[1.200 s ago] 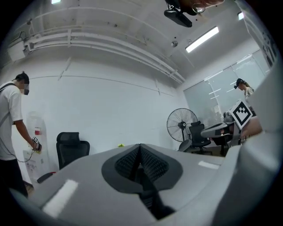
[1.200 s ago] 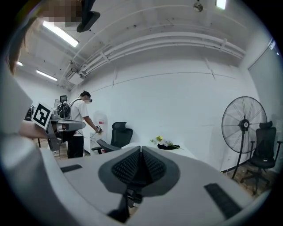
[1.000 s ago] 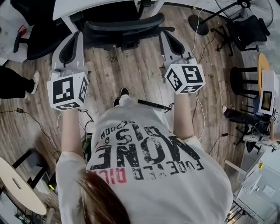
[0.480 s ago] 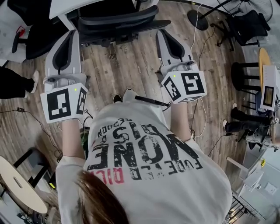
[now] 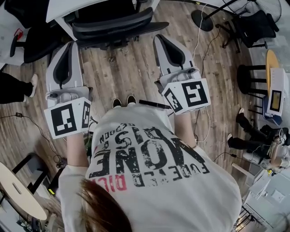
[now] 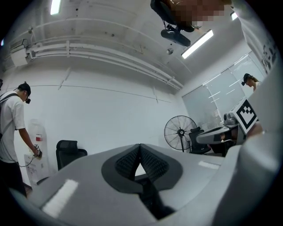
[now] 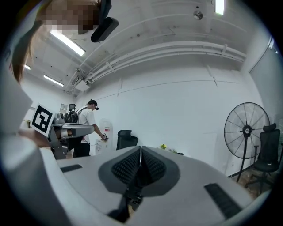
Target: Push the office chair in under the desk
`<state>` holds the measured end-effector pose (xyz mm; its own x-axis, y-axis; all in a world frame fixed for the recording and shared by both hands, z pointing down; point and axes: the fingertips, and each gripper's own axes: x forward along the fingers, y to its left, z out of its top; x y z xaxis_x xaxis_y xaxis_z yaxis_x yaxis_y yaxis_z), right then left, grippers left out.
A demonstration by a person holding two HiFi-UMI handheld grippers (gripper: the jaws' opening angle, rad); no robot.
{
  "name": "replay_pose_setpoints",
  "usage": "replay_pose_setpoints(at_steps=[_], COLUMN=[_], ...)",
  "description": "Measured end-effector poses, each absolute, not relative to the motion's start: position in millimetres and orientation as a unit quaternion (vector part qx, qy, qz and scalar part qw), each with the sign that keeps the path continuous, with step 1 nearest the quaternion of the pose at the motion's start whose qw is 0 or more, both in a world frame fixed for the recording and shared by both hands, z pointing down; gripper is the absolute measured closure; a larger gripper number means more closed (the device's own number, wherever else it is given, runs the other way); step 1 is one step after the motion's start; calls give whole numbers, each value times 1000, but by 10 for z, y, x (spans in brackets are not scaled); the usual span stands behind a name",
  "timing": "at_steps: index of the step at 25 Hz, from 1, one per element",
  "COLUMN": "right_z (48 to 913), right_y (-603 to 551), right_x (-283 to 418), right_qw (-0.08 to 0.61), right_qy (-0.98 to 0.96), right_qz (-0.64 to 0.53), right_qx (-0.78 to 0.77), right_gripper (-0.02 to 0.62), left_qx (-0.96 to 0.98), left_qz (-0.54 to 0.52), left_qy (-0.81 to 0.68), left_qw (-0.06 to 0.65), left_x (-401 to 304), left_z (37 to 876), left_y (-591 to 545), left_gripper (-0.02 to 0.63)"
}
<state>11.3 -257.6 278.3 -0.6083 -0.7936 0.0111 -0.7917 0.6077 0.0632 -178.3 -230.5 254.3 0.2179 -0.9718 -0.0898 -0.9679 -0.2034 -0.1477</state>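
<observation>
The black office chair (image 5: 115,28) stands at the top of the head view, its seat tucked beneath the white desk (image 5: 63,10) and its backrest toward me. My left gripper (image 5: 67,45) points at the floor just left of the chair, shut and empty, a short gap from it. On the chair's right, my right gripper (image 5: 161,38) is likewise shut on nothing and clear of the chair. In the left gripper view the left gripper (image 6: 140,152) shows its pads pressed together against a white wall. The right gripper (image 7: 140,155) looks the same in its own view.
Wood floor with cables (image 5: 204,122) lies between me and the chair. A second black chair (image 5: 34,43) and a person's shoe (image 5: 33,84) are at the left. A fan base (image 5: 202,20), black stools (image 5: 251,77) and a seated person's legs (image 5: 247,131) crowd the right; a round table (image 5: 18,195) sits bottom left.
The chair has slid farther under the desk. Both grippers, which were beside its backrest, have drawn back toward me and now stand apart from it, still shut.
</observation>
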Motion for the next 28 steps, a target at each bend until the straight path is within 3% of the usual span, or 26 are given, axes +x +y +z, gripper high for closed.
replay_pose_setpoints(at_steps=[28], right_z=[3033], right_y=[-2603], right_x=[-203], right_qw=[39], right_qy=[-912], right_qz=[-15], right_qx=[409], right_gripper=[575], left_qx=[-772], left_qz=[-15], left_qy=[632], left_qw=[64], left_x=[-1749], left_z=[2850], left_y=[-2307], left_gripper=[595])
